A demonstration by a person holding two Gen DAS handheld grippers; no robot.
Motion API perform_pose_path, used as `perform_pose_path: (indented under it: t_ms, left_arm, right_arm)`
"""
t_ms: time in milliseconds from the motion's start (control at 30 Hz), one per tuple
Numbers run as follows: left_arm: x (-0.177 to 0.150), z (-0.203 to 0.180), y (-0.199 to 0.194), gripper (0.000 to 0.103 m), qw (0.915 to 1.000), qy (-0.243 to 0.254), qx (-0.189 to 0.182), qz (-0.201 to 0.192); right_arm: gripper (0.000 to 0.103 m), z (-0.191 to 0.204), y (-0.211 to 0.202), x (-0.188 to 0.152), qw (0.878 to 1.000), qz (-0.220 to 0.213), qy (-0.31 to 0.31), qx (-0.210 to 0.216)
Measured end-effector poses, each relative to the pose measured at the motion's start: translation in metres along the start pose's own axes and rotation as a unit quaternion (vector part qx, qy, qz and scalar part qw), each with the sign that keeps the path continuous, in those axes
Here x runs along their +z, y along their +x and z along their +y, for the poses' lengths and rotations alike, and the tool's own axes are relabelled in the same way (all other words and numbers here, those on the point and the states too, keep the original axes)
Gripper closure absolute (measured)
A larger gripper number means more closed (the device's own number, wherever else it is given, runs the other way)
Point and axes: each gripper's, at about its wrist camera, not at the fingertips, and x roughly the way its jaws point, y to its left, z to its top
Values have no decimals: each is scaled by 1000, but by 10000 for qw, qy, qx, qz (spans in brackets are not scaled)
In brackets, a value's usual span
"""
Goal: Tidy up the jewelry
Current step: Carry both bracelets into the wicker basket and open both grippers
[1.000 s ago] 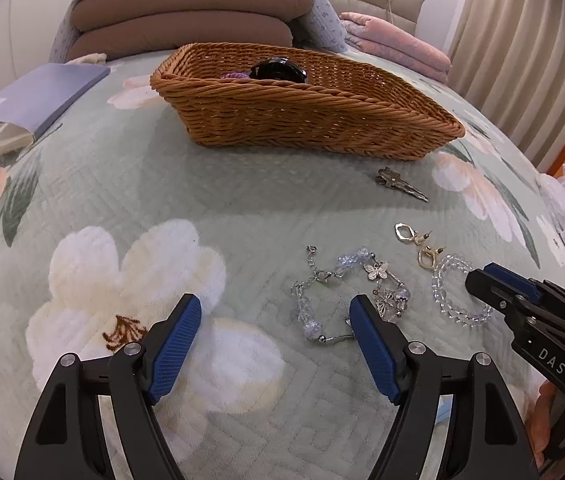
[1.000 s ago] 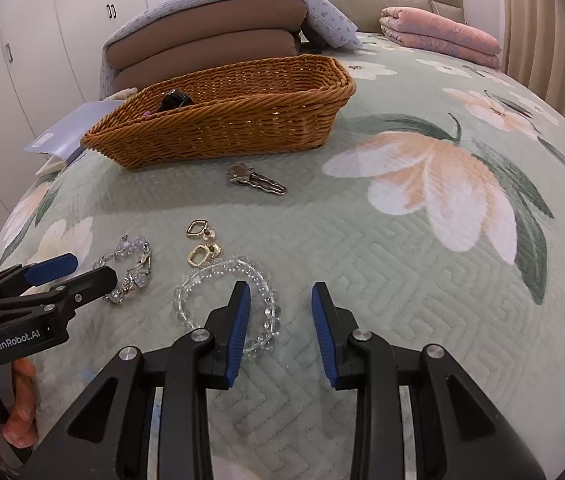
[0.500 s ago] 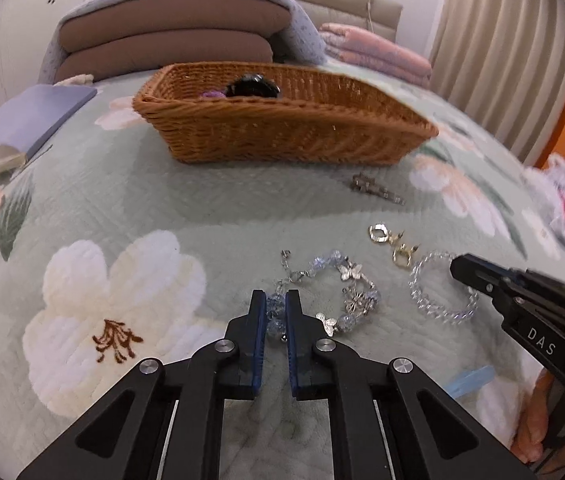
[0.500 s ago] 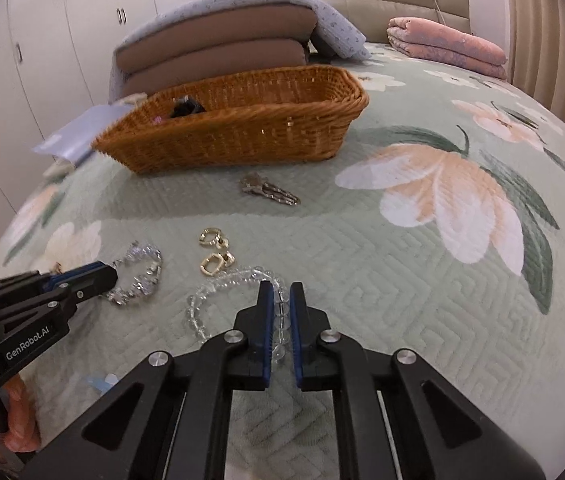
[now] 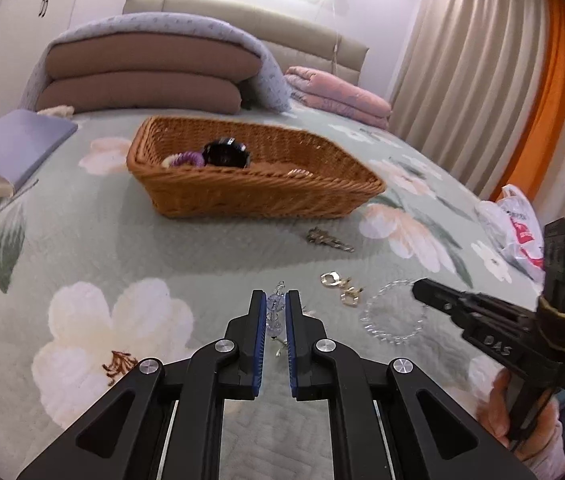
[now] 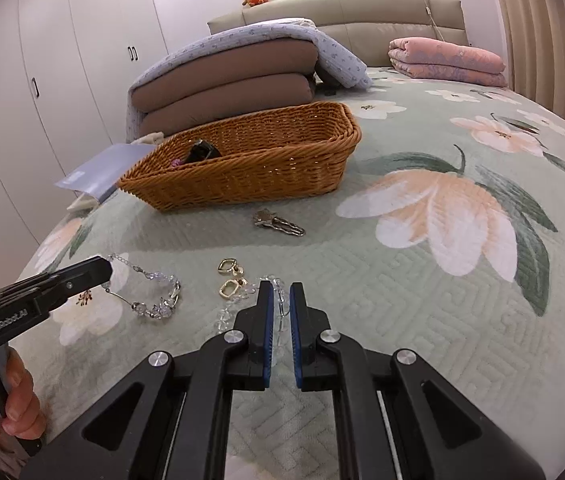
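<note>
My left gripper [image 5: 274, 300] is shut on the crystal butterfly bracelet [image 5: 274, 312], which hangs lifted off the bedspread; it also shows in the right wrist view [image 6: 154, 300]. My right gripper [image 6: 281, 292] is shut on the clear bead bracelet [image 6: 278, 312], seen in the left wrist view [image 5: 392, 316] as a ring held at its right side. A pair of gold earrings [image 5: 340, 286] [image 6: 230, 278] and a metal hair clip [image 5: 328, 239] [image 6: 278, 224] lie on the bedspread. The wicker basket [image 5: 250, 192] [image 6: 250, 168] holds a black item [image 5: 226, 154] and a purple one [image 5: 186, 159].
Stacked brown cushions [image 5: 142, 80] under a blue blanket and a folded pink quilt [image 5: 338, 96] lie behind the basket. A blue book [image 5: 18, 140] lies at the left. A plastic bag [image 5: 514, 224] sits at the bed's right edge. White wardrobes [image 6: 42, 60] stand at the left.
Both grippers closed from open onto their bracelets and rose with them. The butterfly bracelet is now hanging off the bedspread. The views tilted up toward the basket.
</note>
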Motion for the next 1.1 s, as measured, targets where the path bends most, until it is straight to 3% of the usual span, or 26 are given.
perform_pose_path:
  t_ms: [133,267,500,733,867,1100]
  left_arm:
    - [11,-5,-19,94,9992,83,-300,-237]
    - [34,-8,-35,94,9979,302,-346,-450]
    - [82,-3,-44,94,9941,371,-468,-911]
    - [138,-8,-14,94,9912,407,-647,-1085]
    - [163,-9,22,94,9902,225,-832,-1095]
    - [156,-7,98,94,9926,115,-943,-757]
  right_arm:
    - [94,0,-8,5,9999,-162,30,43]
    - [94,5,-21,23,9992,-354,55,183]
    - [94,21,-24,68,9974,-654,-309,-23]
    - [94,17,-3,128,9954,-935,-204,104]
    - [94,12,23,157,9948,-1005,-82,147]
    - [94,2,75,155,9954,-895,2,330]
